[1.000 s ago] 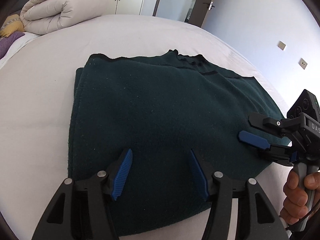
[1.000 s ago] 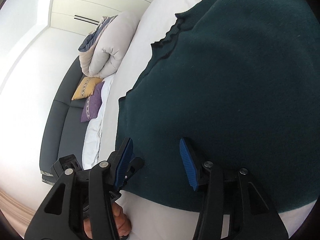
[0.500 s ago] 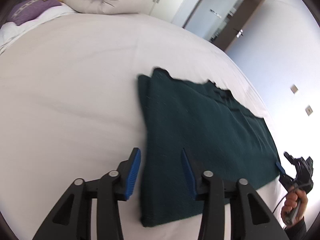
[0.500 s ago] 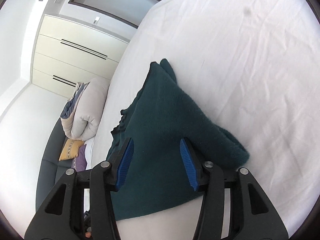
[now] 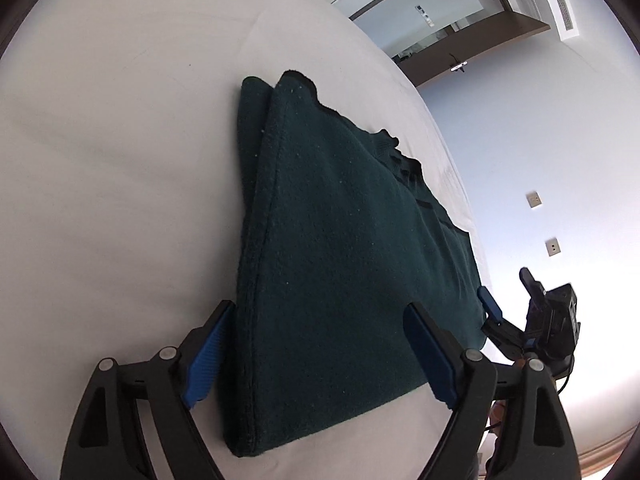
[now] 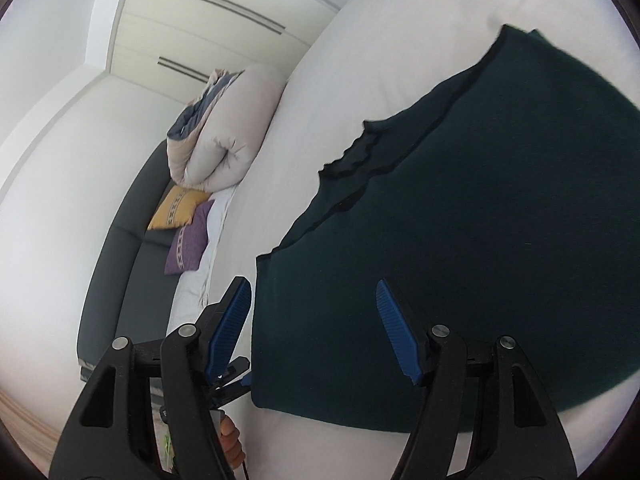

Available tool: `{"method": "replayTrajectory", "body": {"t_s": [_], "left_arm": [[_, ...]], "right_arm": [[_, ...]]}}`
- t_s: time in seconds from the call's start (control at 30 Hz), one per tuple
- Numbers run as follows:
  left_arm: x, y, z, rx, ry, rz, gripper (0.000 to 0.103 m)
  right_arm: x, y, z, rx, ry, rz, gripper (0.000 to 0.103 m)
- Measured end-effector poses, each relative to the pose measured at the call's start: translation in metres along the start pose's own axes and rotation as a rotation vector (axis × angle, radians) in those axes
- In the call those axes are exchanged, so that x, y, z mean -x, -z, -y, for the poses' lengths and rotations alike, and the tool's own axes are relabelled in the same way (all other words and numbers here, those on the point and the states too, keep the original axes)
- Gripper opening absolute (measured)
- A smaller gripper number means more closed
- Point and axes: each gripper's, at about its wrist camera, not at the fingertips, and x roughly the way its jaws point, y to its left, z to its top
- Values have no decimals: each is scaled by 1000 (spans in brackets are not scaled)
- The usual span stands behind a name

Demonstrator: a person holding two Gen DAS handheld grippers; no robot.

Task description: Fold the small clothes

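Note:
A dark green knitted sweater [image 5: 344,264] lies folded flat on the white bed [image 5: 120,160]. It also shows in the right wrist view [image 6: 460,240], neckline toward the far side. My left gripper [image 5: 320,356] is open, its blue pads straddling the sweater's near left corner. My right gripper [image 6: 316,332] is open, its pads straddling the opposite near corner. The right gripper also shows at the sweater's far right edge in the left wrist view [image 5: 504,316]. The left gripper shows behind the right one's left finger in the right wrist view [image 6: 232,380].
A rolled beige duvet [image 6: 224,140], a yellow pillow [image 6: 178,208] and a purple pillow [image 6: 188,240] lie at the bed's head by a dark sofa [image 6: 116,272]. Wardrobe doors [image 6: 224,16] stand behind. A doorway [image 5: 452,28] and wall sockets [image 5: 534,199] are on the far side.
Both grippers swung to the sweater's near corners and lowered; the left jaws opened wider around the left corner. The sweater has not visibly moved.

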Motion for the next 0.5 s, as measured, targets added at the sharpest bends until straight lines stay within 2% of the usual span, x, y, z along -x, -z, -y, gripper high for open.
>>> {"method": "replayTrajectory", "body": {"t_s": [0.17,0.27,0.33,0.37,0.5], "left_arm": [[-6,-7,-2,32,44,-17,84],[-6,-7,-8,61,34,-22,56],[-10,-6,-13,88,21,-33,21],[-11,-5,-15,96,16,-36,16],[-10,-4,-17,118,42,-25,16]], "right_arm": [[-61,-6,-18,0,-25,-135,64],[-98,-11,-27,2,-47,-204,64],[-122,-11,-33,-3,-64,-255,64],[-133,-10,-36,-4,-72,-275,64],[-171,-7,-48,-14,-133,-362,64]]}}
